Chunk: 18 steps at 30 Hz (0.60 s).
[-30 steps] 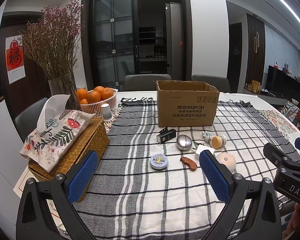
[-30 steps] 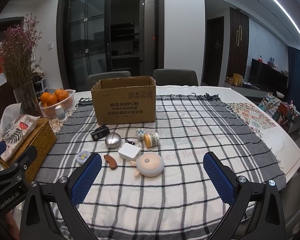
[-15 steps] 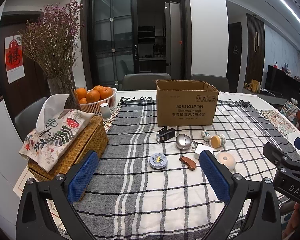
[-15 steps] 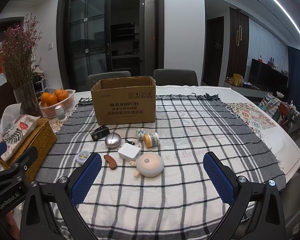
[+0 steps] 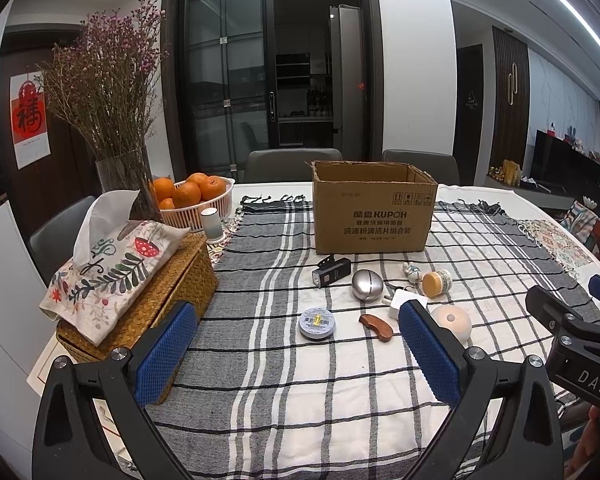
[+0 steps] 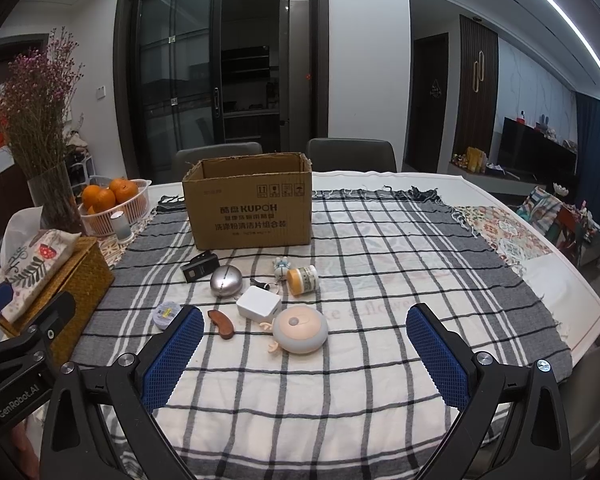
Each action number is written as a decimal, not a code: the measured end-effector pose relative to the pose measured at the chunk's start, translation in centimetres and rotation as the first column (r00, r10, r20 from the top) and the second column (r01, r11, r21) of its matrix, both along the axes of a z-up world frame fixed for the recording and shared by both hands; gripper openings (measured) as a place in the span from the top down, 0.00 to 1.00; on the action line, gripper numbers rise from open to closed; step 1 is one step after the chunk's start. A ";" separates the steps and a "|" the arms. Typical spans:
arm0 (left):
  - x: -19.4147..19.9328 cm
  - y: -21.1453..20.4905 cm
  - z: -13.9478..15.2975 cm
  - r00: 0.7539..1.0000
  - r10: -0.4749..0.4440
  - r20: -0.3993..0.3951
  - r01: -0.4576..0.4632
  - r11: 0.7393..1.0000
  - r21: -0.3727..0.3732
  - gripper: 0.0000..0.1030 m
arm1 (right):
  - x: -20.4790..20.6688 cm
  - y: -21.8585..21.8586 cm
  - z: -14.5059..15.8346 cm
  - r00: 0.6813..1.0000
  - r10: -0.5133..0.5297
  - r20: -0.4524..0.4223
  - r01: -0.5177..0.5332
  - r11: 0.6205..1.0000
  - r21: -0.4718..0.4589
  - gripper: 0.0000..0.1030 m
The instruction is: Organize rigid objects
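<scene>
Both tongs, the left tongs (image 5: 298, 354) and right tongs (image 6: 304, 354), hang wide apart and empty over the near table (image 6: 440, 188). The small objects, among them a white charger (image 6: 259, 303) and steel egg (image 6: 226, 281), lie clustered before the far cardboard box (image 6: 252, 210).

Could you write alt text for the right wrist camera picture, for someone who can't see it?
An open right gripper hovers above a checked tablecloth, where small objects, including a round pink gadget and a white cube, lie before an open cardboard box.
</scene>
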<state>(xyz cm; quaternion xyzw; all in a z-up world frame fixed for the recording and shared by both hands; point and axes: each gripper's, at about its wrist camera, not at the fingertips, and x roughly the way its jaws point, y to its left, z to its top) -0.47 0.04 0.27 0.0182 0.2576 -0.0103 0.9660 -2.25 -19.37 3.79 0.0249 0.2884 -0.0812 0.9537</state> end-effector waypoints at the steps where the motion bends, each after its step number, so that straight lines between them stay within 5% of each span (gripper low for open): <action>1: 0.0 0.0 0.0 1.000 0.000 0.000 0.000 1.000 0.001 0.00 | 0.0 0.0 0.0 1.000 0.000 -0.001 0.000 1.000 0.001 0.00; 18: 0.6 -0.1 -0.5 1.000 -0.007 -0.023 0.007 1.000 -0.004 0.00 | 0.2 0.1 -0.4 1.000 0.006 -0.013 -0.006 1.000 0.011 0.00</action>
